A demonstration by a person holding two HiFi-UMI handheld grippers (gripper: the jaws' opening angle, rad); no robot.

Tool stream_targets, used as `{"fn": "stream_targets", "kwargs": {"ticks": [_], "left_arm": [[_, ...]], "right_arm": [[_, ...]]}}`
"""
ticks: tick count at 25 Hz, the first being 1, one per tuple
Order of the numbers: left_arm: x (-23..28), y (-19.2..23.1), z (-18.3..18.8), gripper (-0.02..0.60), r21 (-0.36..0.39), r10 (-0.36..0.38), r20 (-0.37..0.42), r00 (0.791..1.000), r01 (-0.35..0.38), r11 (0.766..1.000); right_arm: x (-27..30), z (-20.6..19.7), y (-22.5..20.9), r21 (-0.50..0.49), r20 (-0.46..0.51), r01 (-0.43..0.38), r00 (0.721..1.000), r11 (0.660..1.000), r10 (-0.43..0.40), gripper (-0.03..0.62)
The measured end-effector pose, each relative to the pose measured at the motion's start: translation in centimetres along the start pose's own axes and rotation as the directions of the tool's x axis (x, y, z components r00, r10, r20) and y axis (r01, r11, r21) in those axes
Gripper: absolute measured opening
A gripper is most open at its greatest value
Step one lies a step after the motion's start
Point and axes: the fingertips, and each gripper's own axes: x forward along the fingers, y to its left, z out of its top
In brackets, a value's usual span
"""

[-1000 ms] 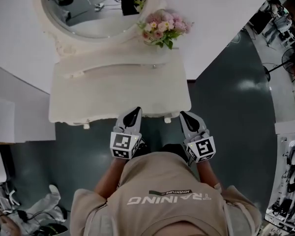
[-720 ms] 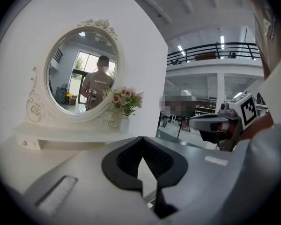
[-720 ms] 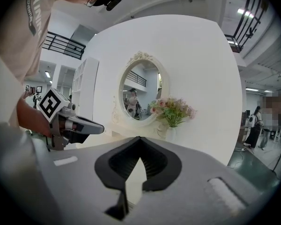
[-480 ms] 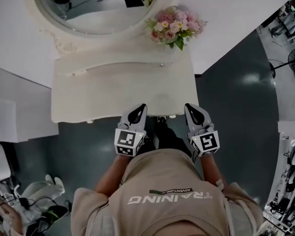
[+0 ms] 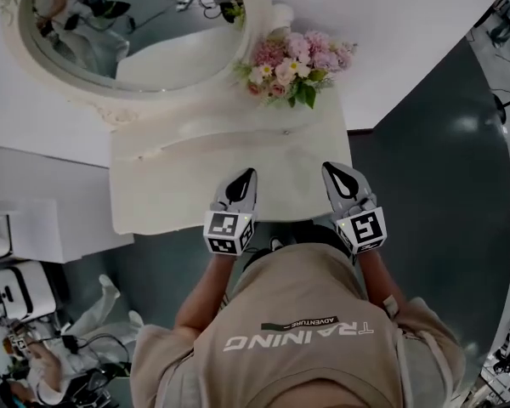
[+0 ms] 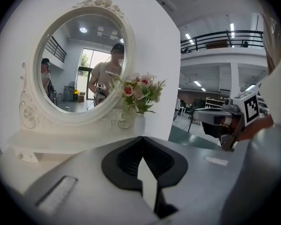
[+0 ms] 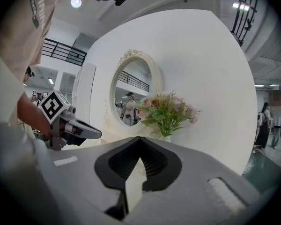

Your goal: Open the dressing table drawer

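The white dressing table (image 5: 187,181) stands against the wall, with an oval mirror (image 5: 127,32) and a vase of pink flowers (image 5: 293,62) at its back. Its drawer front is hidden under the tabletop's near edge. My left gripper (image 5: 242,178) hangs over the front part of the tabletop, shut and empty. My right gripper (image 5: 332,171) is beside it to the right, also shut with nothing between its jaws. In the left gripper view the closed jaws (image 6: 141,138) point at the mirror (image 6: 79,60). The right gripper view has its jaws (image 7: 140,139) aimed toward the flowers (image 7: 167,109).
White cabinets (image 5: 34,228) stand to the table's left. A person (image 5: 76,347) crouches among cables at the lower left. Dark floor (image 5: 442,185) lies to the right of the table. The white wall (image 5: 391,24) runs behind it.
Both grippers have moved forward, from in front of the table's edge to over its top. The knobs seen under the front edge earlier are out of sight now.
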Motion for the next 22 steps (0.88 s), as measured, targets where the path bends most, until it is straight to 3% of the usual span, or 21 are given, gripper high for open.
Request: {"fn": "stream_targets", "kwargs": {"ticks": [10, 16, 22], "left_arm": [[7.5, 0.3, 1.2, 0.018, -0.021, 0.042, -0.048, 0.998, -0.043, 0.999], [10.6, 1.1, -2.2, 0.018, -0.113, 0.064, -0.117, 0.991, -0.077, 0.991], [13.3, 1.3, -5.2, 0.020, -0.098, 0.066, -0.197, 0.978, -0.086, 0.991]], "right_arm": [[3.1, 0.0, -5.6, -0.051, 0.002, -0.038, 0.999, 0.998, 0.038, 0.003], [4.8, -2.7, -6.7, -0.070, -0.064, -0.090, 0.994, 0.993, 0.086, 0.003], [5.6, -3.1, -7.5, -0.043, -0.073, -0.111, 0.992, 0.993, 0.108, 0.003]]}}
